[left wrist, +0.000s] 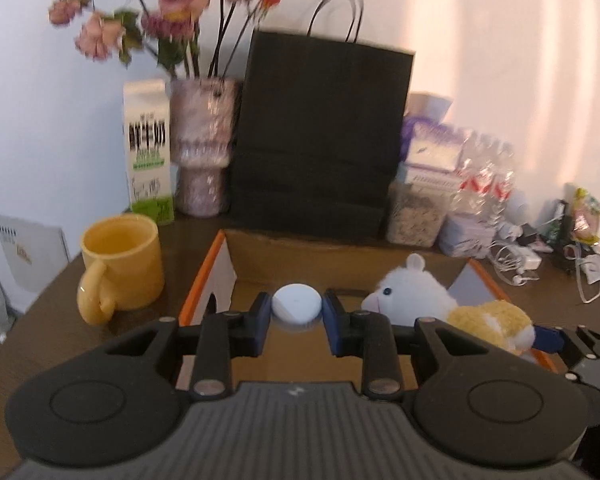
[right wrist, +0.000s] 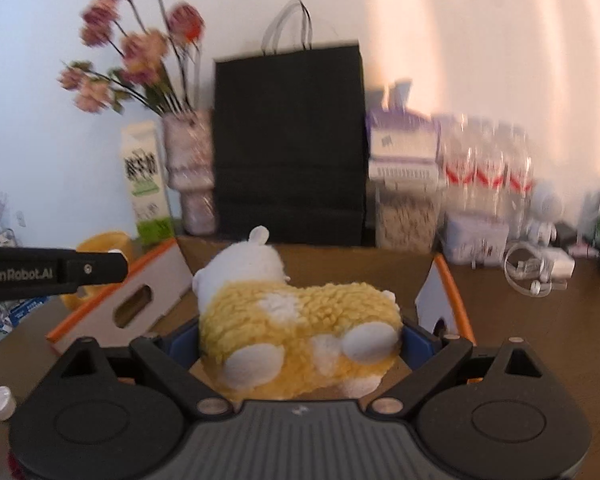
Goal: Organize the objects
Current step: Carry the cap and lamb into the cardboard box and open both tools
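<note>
Box [left wrist: 340, 256] top open; black bag [left wrist: 320, 132] blocks behind, mug [left wrist: 120, 264] left.

Brown table [left wrist: 52, 320]: cardboard box [left wrist: 216, 268], yellow mug [left wrist: 120, 264], black bag [left wrist: 320, 140].

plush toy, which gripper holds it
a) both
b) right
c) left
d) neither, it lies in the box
b: in the right wrist view the plush toy sits clamped between the right gripper pads above the box, while the left gripper is shut on a small white cap.
</note>
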Action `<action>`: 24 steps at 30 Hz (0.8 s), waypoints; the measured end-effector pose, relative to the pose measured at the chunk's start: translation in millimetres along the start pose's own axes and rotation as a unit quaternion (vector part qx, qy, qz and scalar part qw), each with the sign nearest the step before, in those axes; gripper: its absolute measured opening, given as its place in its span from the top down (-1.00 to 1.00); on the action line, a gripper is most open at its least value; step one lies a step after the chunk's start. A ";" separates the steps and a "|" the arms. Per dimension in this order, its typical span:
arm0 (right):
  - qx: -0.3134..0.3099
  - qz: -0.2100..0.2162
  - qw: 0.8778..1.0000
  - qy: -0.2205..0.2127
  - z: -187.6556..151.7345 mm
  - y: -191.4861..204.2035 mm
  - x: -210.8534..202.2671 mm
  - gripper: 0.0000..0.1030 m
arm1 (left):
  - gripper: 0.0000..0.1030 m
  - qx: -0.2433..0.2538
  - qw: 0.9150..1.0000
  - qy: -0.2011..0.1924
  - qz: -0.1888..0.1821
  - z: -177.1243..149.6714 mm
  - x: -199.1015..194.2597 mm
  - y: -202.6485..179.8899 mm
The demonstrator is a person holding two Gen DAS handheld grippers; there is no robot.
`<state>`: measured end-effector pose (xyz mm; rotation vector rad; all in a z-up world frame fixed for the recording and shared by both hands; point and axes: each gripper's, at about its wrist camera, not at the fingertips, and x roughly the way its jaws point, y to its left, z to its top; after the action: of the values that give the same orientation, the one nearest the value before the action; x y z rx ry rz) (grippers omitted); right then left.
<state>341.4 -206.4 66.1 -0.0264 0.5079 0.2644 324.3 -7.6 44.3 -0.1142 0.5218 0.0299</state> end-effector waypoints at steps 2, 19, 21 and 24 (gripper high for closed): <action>-0.003 -0.013 1.000 0.009 -1.4 0.9 6.2 -0.88 | 0.45 -0.002 1.000 0.014 0.007 -3.9 11.9 2.2; 0.005 -0.027 1.000 0.004 -6.4 -9.1 2.3 -1.00 | -1.00 -0.015 1.000 -0.003 0.022 -12.5 19.7 7.4; 0.005 -0.026 1.000 -0.003 -5.0 -10.0 -3.1 -1.00 | -1.00 -0.022 0.999 -0.010 0.027 -9.8 14.9 9.1; 0.008 -0.021 1.000 -0.018 -1.6 -11.0 -16.2 -1.00 | -1.00 -0.028 0.999 -0.022 0.028 -5.9 3.6 10.6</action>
<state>329.9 -221.0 72.0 -0.0175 0.4725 0.2195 323.9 2.3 36.4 -0.1535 0.4808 0.1008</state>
